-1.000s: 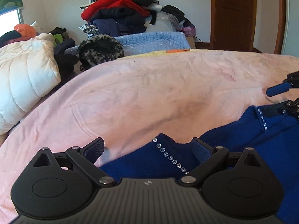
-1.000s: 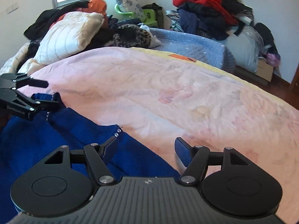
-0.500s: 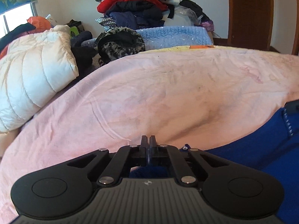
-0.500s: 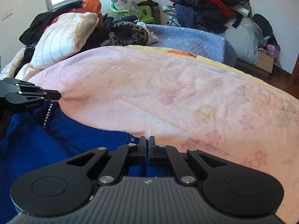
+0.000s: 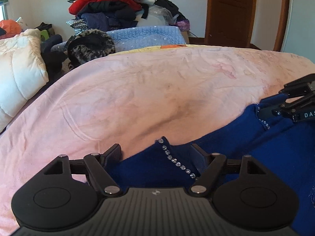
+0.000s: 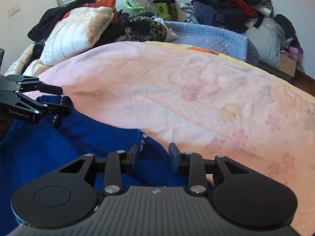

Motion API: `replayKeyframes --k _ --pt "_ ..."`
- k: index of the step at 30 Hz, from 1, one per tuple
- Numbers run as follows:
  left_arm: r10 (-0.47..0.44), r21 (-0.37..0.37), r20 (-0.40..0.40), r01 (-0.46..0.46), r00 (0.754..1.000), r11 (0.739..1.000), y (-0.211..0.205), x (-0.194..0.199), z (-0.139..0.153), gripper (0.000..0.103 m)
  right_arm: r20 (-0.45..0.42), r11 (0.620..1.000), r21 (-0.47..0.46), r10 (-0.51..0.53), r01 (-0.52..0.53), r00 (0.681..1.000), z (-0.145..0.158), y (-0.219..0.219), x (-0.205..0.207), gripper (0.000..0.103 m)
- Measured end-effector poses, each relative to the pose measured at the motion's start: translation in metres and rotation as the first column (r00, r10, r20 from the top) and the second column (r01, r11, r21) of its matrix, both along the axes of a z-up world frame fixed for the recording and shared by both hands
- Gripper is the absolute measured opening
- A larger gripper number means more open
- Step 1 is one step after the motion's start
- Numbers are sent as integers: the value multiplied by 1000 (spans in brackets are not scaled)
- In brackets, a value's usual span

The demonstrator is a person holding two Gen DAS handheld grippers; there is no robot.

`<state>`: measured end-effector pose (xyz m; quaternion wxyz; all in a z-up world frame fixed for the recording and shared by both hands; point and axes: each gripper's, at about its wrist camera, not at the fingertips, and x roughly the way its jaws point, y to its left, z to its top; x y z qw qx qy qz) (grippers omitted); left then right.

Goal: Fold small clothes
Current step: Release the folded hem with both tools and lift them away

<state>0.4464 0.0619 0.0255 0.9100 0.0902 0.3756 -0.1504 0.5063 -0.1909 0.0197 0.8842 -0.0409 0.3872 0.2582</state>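
Observation:
A dark blue knitted garment point(image 5: 246, 149) with rows of rhinestones point(image 5: 177, 163) lies on the pink bedspread point(image 5: 147, 90). My left gripper point(image 5: 157, 153) is open, its jaws standing either side of a rhinestone-trimmed corner of the garment. My right gripper point(image 6: 153, 151) is open over another trimmed edge of the same garment point(image 6: 59, 147). Each gripper also shows in the other's view: the right one point(image 5: 295, 102) at the far right, the left one point(image 6: 63, 100) at the far left, both open over the garment.
A white quilted duvet point(image 5: 17, 70) lies at the bed's left. A leopard-print fur item point(image 6: 145, 29) and a blue blanket point(image 5: 145, 35) lie beyond the bed. A pile of red and dark clothes point(image 5: 110, 5) stands at the back. A wooden door point(image 5: 230, 9) is at the right.
Half a second ago both grippers were shut on the garment's trimmed edges. Now both have opened and the blue garment lies released on the bedspread.

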Motion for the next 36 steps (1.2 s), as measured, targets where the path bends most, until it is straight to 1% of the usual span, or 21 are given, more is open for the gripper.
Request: replayKeyframes --k 1,3,4,8,11,13,14,16,17,18,20,21,22,23,24,28,30,32,33,35,36 --pt "-14 14 0 14 1000 1000 -3 -1 -2 33 3 1000 4 6 -6 1000 0 1 -1 42" --pt "25 54 5 -25 1000 998 -5 4 -5 7 12 1000 -14 4 -3 1000 -3 4 -1 11" --pt "30 51 7 -30 1000 998 -4 6 -3 6 9 1000 -6 3 -2 1000 -2 4 0 4" --pt "75 90 77 -82 994 993 -7 8 6 5 72 999 -9 -53 53 996 8 3 -1 3" --pt "104 116 43 -109 994 987 -9 14 -9 5 33 997 -11 -82 83 996 -1 -1 7 3" --pt "110 156 108 -126 988 980 -18 6 -17 5 58 996 -24 -80 82 995 -9 2 2 4" --pt "122 163 122 -141 985 977 -21 4 -17 5 64 995 -19 -94 95 993 -9 3 0 13" --pt "123 180 149 -149 981 972 -26 -3 -11 8 57 992 1 -128 129 990 -6 3 -4 23" --pt "120 174 153 -146 981 974 -27 -10 -5 11 53 989 18 -150 149 987 0 0 -9 35" --pt "128 150 153 -151 980 977 -24 -21 5 20 60 984 46 -176 173 983 8 -4 -17 44" --pt "169 79 189 -187 967 979 -15 -53 24 46 95 968 162 -210 194 973 29 -18 -48 47" --pt "189 39 238 -204 953 978 -10 -80 35 70 100 959 220 -202 176 974 39 -26 -70 50" --pt "211 3 290 -221 933 975 -7 -109 43 87 94 952 264 -185 154 978 46 -33 -95 52" --pt "238 -44 332 -237 913 971 -4 -141 50 90 81 948 288 -165 135 983 50 -38 -122 57" --pt "246 -96 343 -227 907 969 -3 -173 54 90 63 948 295 -144 119 988 50 -40 -148 61" --pt "193 -181 145 -165 970 970 -16 -265 42 90 -43 980 190 -54 62 998 26 -27 -242 61" --pt "142 -148 37 -135 989 980 -28 -294 23 89 -43 998 59 0 3 999 12 -7 -283 59" --pt "154 -73 -10 -154 988 985 -35 -314 5 82 0 996 -80 40 -40 999 3 8 -319 60" --pt "156 -51 -55 -159 986 986 -34 -316 -5 74 34 990 -128 57 -53 998 0 12 -334 61" --pt "156 -52 32 -154 987 987 -29 -327 -13 76 94 986 -162 61 -45 994 -3 10 -350 68" --pt "181 -58 44 -178 983 982 -26 -330 -13 76 67 992 -125 20 -12 998 -3 4 -349 70"
